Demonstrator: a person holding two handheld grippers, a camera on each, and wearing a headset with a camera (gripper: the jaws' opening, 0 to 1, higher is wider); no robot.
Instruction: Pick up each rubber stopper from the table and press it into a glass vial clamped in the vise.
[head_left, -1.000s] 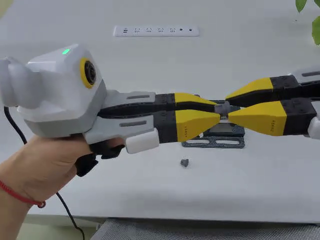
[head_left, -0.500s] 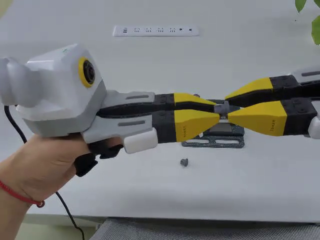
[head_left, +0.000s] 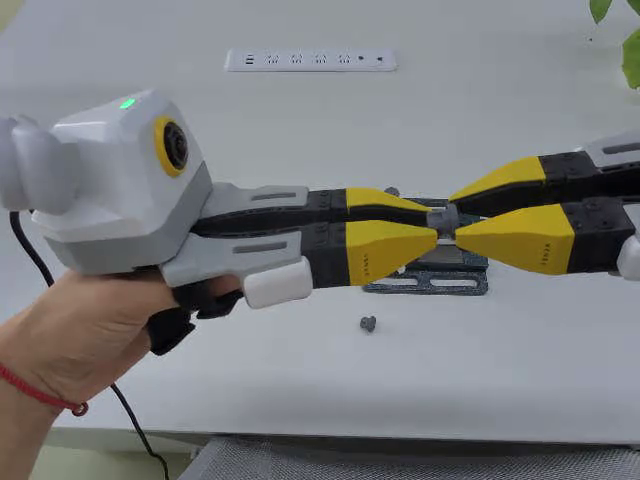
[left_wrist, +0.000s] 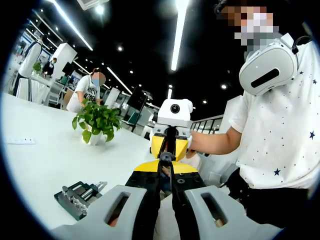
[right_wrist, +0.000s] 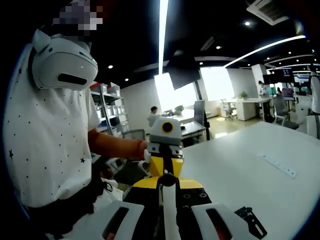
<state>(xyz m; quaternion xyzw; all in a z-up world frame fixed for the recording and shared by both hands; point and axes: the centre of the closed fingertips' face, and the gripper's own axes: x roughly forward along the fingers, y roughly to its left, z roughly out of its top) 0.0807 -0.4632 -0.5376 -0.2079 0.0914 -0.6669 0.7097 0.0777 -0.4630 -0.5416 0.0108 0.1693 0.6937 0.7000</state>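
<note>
On the white table (head_left: 500, 380) the left gripper (head_left: 432, 226) and the right gripper (head_left: 458, 222) are held level and tip to tip, so that their long axes fall on one line running across the person from left to right. Each pair of jaws is drawn in to a narrow gap at the tips. A small grey stopper (head_left: 443, 215) is caught where the tips meet, clear of the table. Which gripper has hold of it cannot be told.

The dark vise (head_left: 430, 283) lies flat on the table just below and behind that meeting point in the head view. The coming press is therefore judged to be downward, across the line of the grippers and not along it. Whether a vial is clamped in the vise cannot be made out.

A second stopper, the loose stopper (head_left: 368, 324), rests on the table on the person's side of the vise, under the left gripper's jaws and so nearer to that gripper.
</note>
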